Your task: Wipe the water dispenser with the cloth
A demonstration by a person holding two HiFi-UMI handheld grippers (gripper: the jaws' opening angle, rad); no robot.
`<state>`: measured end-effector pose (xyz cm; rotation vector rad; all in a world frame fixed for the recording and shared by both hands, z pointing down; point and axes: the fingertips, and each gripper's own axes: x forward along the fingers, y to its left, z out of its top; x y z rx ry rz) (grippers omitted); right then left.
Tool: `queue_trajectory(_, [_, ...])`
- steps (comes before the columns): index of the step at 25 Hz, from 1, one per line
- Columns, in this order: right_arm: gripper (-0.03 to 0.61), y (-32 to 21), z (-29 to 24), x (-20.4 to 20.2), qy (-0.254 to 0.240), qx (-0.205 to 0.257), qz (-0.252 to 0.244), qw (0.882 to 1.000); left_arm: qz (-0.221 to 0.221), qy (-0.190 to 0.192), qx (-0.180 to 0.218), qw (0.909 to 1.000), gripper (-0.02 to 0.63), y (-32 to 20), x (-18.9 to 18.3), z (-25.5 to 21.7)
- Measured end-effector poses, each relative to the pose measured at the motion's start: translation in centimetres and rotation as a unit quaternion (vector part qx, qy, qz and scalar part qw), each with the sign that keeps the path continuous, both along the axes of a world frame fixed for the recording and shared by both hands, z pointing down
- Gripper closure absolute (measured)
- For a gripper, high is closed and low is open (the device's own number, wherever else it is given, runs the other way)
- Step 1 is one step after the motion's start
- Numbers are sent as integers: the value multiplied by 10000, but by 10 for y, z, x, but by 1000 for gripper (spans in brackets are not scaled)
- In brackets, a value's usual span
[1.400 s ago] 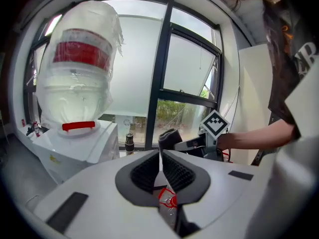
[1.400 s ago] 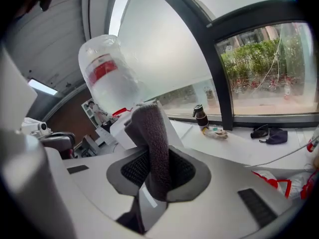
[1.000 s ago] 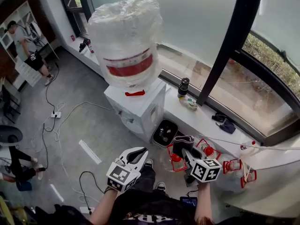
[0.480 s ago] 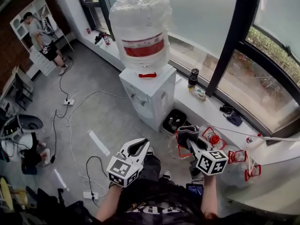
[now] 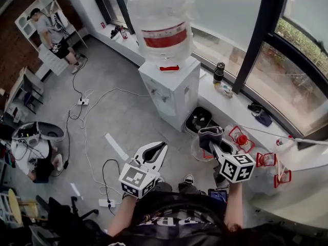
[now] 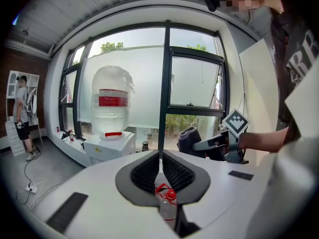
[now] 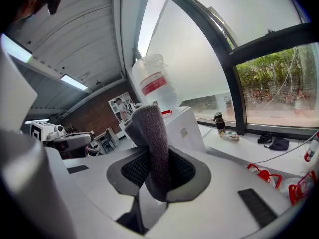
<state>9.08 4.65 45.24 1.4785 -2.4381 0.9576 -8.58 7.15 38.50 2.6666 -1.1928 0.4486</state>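
Closest in, my left gripper [image 5: 156,152] sits low at my waist, jaws pressed together on nothing. Just to its right, my right gripper [image 5: 211,140] pinches the grey cloth [image 5: 209,133], which is folded and stands up out of the jaws. Farther out, the white water dispenser [image 5: 171,88] stands by the window [image 5: 277,81] with its big bottle [image 5: 161,24] on top, well apart from both grippers. I judge this the approach step — no wiping has begun. Next I'd need to carry the cloth forward and press it flat against the dispenser's top or front panel — whichever face I meet first.
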Motion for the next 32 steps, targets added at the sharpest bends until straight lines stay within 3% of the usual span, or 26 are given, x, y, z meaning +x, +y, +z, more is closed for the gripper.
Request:
queue_trajectory(12, [477,23,-8,-47,248,14,113,9996,205,-135,207,9995,594,20,-54,-15])
queue_trajectory(22, [477,41,-13,-102,315,58,193,9993,197,42,273,9994,594,39,-111,-11])
queue_trajectory(32, [477,51,-20,-129,473,122,278,9984,352,252,348,9985,594,44,-135,-12])
